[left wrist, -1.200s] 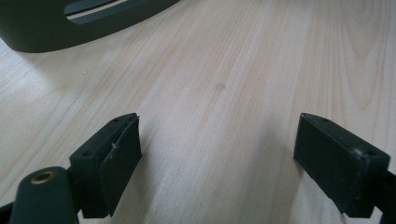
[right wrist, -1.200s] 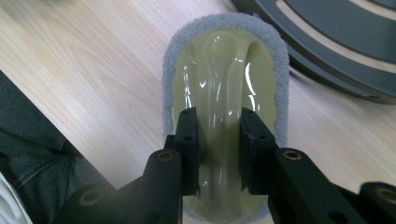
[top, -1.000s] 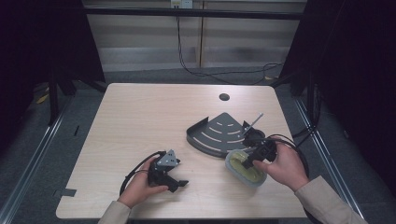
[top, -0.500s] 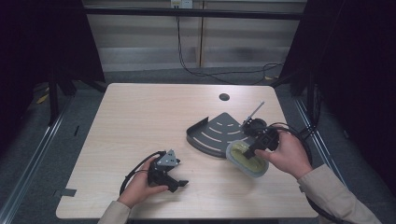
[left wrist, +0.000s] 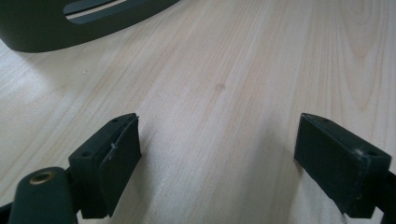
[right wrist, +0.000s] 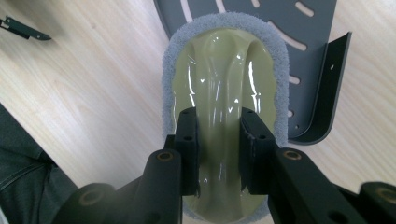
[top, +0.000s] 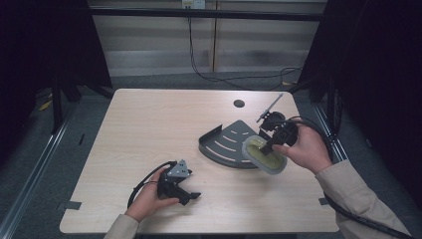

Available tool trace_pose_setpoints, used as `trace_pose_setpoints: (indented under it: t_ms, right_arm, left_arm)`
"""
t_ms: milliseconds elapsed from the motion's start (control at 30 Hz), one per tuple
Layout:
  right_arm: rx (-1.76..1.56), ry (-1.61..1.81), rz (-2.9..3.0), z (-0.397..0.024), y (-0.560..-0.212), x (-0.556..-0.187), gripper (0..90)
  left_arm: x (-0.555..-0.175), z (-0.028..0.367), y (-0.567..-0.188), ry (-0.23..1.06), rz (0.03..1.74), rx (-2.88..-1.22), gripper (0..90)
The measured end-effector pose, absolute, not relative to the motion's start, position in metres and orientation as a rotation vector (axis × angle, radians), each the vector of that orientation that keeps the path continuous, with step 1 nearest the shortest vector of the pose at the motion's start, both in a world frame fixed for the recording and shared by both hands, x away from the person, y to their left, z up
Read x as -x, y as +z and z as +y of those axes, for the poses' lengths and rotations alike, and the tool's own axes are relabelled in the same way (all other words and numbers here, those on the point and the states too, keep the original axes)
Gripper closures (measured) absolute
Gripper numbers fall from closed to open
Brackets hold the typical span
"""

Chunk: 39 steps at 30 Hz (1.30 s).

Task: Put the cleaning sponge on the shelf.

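A dark grey fan-shaped slotted shelf [top: 224, 144] lies on the wooden table [top: 149, 124], right of centre. My right gripper [top: 271, 145] is shut on the olive translucent handle of a scrubber [top: 263, 155] with a grey pad, held over the shelf's right edge. In the right gripper view the jaws [right wrist: 218, 140] pinch the handle's ridge, and the scrubber [right wrist: 224, 60] overlaps the shelf [right wrist: 310, 56]. My left gripper [top: 191, 195] rests on the table near the front left, open, with bare wood between its jaws [left wrist: 217, 163]. The shelf's wall [left wrist: 70, 28] lies ahead of it.
A round cable hole [top: 239, 103] sits near the table's far edge. Cables trail from both grippers, the right one looping off the right side [top: 318, 134]. A dark frame and black curtains surround the table. Bare wood spans the left and far parts.
My right gripper has carried the scrubber away from the front edge and up over the shelf's right side. The left gripper has stayed put.
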State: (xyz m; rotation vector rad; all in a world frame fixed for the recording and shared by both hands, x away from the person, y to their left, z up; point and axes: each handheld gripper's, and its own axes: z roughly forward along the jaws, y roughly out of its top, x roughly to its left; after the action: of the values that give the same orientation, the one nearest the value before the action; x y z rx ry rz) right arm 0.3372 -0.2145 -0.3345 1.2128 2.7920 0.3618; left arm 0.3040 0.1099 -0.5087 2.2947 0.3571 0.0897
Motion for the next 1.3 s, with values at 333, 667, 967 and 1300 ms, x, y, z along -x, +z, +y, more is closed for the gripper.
trace_pose_setpoints:
  t_ms: [333, 667, 967, 1300]
  right_arm:
    - [-1.203, 0.299, 2.807, -0.209, -0.337, -0.356, 72.1]
    - [-1.221, 0.271, 2.786, -0.209, -0.339, -0.373, 72.1]
    - [-1.234, 0.264, 2.784, -0.209, -0.345, -0.388, 72.1]
    - [-1.235, 0.258, 2.779, -0.205, -0.350, -0.400, 72.1]
  left_arm:
    - [-0.304, 0.110, -0.509, 0.092, 0.355, -2.298, 13.9]
    - [-0.303, 0.109, -0.509, 0.097, 0.349, -2.303, 13.1]
    - [-0.303, 0.109, -0.508, 0.100, 0.345, -2.312, 12.3]
    - [-0.303, 0.109, -0.509, 0.098, 0.339, -2.312, 12.1]
